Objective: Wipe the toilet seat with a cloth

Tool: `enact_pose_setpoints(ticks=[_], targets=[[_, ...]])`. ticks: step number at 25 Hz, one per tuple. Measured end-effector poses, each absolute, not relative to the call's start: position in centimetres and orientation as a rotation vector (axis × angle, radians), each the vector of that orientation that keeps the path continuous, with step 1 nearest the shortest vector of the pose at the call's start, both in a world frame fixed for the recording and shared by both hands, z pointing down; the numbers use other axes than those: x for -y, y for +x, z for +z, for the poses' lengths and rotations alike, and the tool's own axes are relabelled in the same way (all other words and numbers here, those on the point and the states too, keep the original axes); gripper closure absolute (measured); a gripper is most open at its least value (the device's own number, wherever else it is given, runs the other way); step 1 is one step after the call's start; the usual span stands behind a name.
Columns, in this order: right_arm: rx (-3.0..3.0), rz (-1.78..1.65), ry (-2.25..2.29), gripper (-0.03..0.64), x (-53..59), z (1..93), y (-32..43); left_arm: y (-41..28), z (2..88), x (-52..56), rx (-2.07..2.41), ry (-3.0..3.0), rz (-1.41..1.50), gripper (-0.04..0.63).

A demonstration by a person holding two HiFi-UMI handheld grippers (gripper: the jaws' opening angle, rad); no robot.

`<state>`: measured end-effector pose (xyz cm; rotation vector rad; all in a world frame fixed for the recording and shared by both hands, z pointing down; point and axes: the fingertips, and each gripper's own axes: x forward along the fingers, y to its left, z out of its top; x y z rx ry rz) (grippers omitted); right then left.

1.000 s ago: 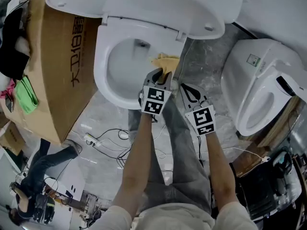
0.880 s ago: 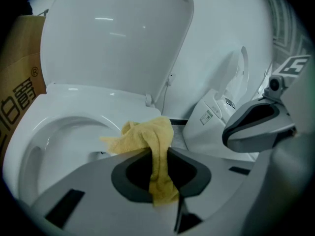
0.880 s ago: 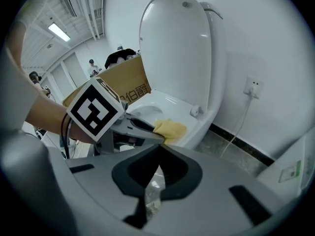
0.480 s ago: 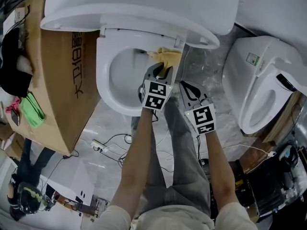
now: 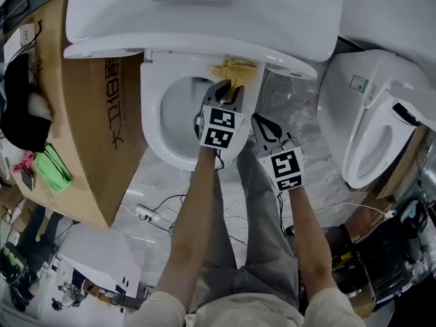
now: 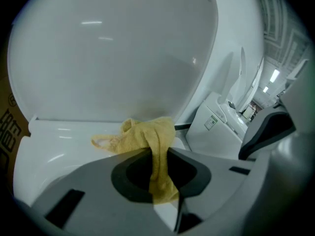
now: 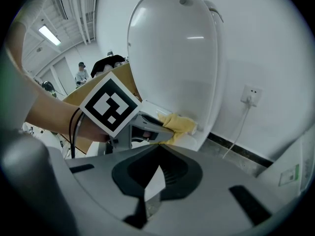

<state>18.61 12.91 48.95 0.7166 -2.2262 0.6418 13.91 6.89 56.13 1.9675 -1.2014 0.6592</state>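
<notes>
Pinching the yellow cloth [image 5: 235, 70] tight between its fingers, the left gripper [image 5: 228, 87] is holding it down on the rear of the toilet seat [image 5: 153, 114], right where the raised lid [image 5: 204, 43] is meeting the seat. The cloth's bunched end is lying on the seat, touching the lid. The right gripper [image 5: 267, 129] is hovering just beside the left one, off the bowl's right edge, fingers together and gripping nothing. A cardboard box [image 5: 102, 114] is standing against the toilet's left side.
</notes>
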Motion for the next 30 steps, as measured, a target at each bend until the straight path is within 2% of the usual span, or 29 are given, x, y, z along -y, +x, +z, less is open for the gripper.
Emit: enact_pose_setpoints(ticks=[12, 30], targets=[[2.228, 0.627, 0.747, 0.611, -11.4, 48.6, 15.4, 10.2, 56.0, -5.9, 1.196, 2.004, 0.683, 0.514], [2.25, 0.59, 0.695, 0.611, -12.1, 48.3, 10.3, -0.6, 55.9, -6.1, 1.351, 1.917, 0.683, 0.514]])
